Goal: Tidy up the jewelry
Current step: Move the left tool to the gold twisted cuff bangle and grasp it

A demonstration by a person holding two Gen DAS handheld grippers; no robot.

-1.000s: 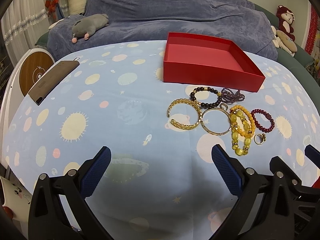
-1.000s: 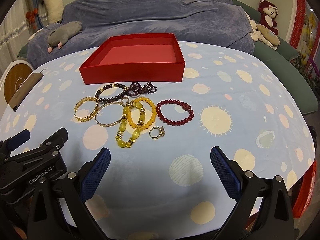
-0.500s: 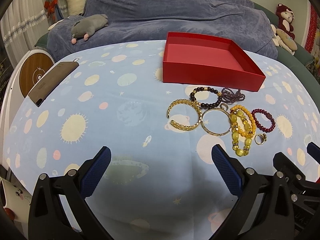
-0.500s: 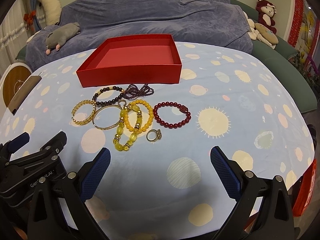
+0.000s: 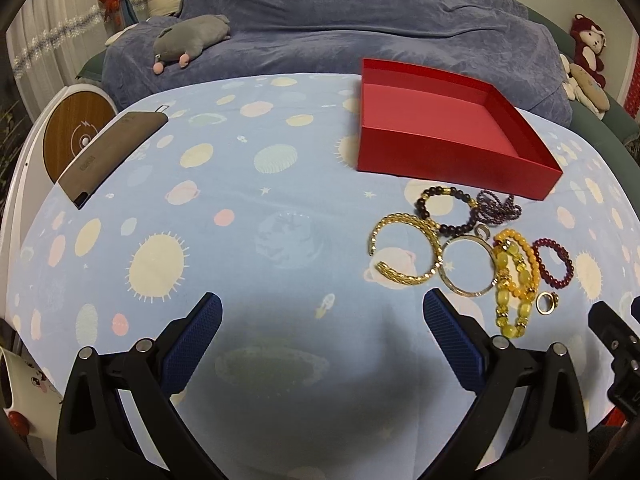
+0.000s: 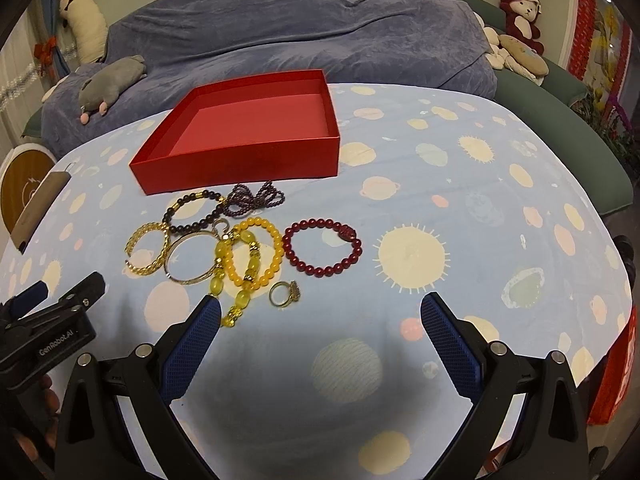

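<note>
On the table (image 6: 460, 208) under a planet-print cloth, just in front of the red box (image 6: 240, 160): jewelry bunched in one overlapping cluster, none in the box yet. Box empty, open-topped, near wall facing the pile. Right gripper (image 6: 320, 332) low over the cloth, jaws spread wide, nothing held; left gripper (image 5: 320, 332) likewise wide apart and empty, aimed at bare cloth left of the pile. Main risk: tangling. Yellow bead bracelet (image 6: 256, 256) lying across the thin gold bangle (image 6: 192, 258) and touching the chunky yellow bead strand (image 6: 236, 280), so a pinch on one likely to drag its neighbours or lift two at once. Dark bead bracelet (image 6: 196, 212) overlapping the gold cuff (image 6: 148, 250) and touching the purple bead strand (image 6: 256, 198); same snag risk there. Ring (image 6: 284, 294) small, flat on soft cloth, nearest the right jaws; likely to slip out or get pushed into the fabric, and a low pinch could catch the cloth and shift everything. Red bead bracelet (image 6: 324, 248) apart from the rest, probably the safest first pick. Beads round and slick, likely to roll off the pads if gripped off-centre. Both grippers close side by side, collision possible if both go for the pile. Elsewhere: brown case (image 5: 108, 156) at far left table edge, grey plush toy (image 5: 188, 40) on the blue-covered sofa (image 6: 320, 32) behind, red monkey plush (image 6: 520, 16) at far right; nothing between jaws and jewelry.
</note>
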